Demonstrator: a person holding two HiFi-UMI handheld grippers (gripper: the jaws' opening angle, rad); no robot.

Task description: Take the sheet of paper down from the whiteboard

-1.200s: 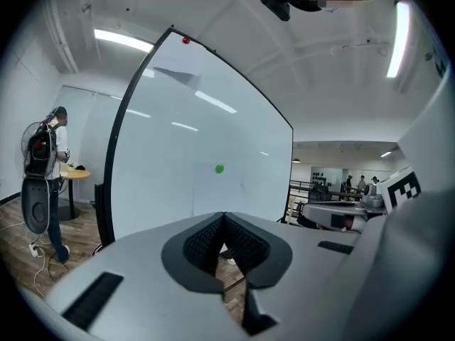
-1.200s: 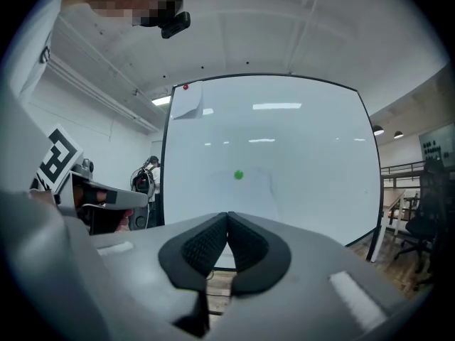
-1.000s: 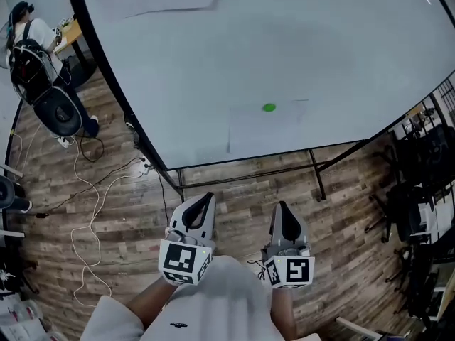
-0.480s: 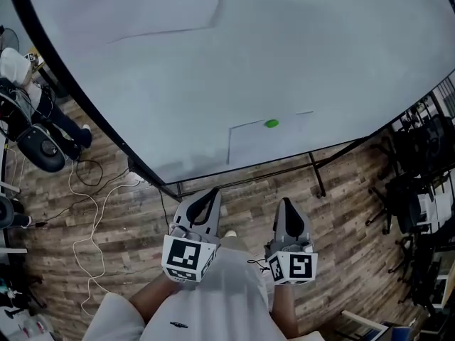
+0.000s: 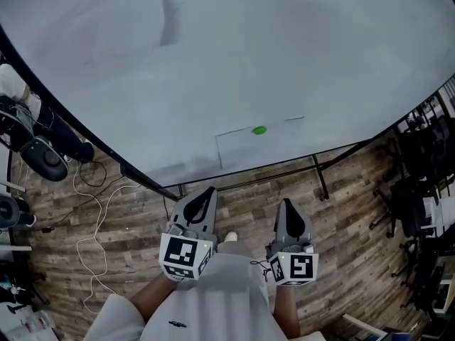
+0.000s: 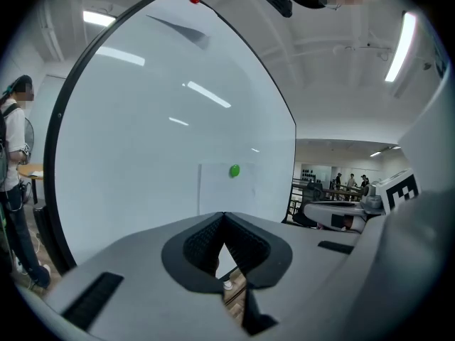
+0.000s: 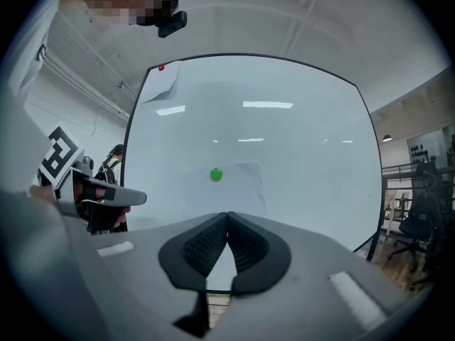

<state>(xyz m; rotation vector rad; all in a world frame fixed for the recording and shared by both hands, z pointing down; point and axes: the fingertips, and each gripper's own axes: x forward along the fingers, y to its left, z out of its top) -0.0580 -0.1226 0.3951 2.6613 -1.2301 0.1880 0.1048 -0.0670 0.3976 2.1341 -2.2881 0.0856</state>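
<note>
A white sheet of paper (image 5: 259, 146) hangs low on the big whiteboard (image 5: 213, 62), pinned by a green magnet (image 5: 259, 130). Both grippers are held side by side in front of the board, short of it and below the sheet. My left gripper (image 5: 205, 192) is shut and holds nothing. My right gripper (image 5: 288, 204) is also shut and holds nothing. The left gripper view looks past the closed left gripper (image 6: 224, 216) to the paper (image 6: 222, 194) and magnet (image 6: 234, 170). In the right gripper view the paper (image 7: 226, 189) and magnet (image 7: 216, 175) sit just above the closed right gripper (image 7: 228, 216).
A second sheet (image 6: 181, 28) with a red magnet (image 6: 193, 0) hangs high on the board. The board's black stand legs (image 5: 320, 180) stand on the wooden floor. A person (image 6: 14, 169) stands at the left near loose cables (image 5: 92, 212). Chairs (image 5: 423, 183) crowd the right.
Both grippers have moved closer to the whiteboard, which now fills more of the head view. The paper sits slightly further left in that view. Both jaws stay closed.
</note>
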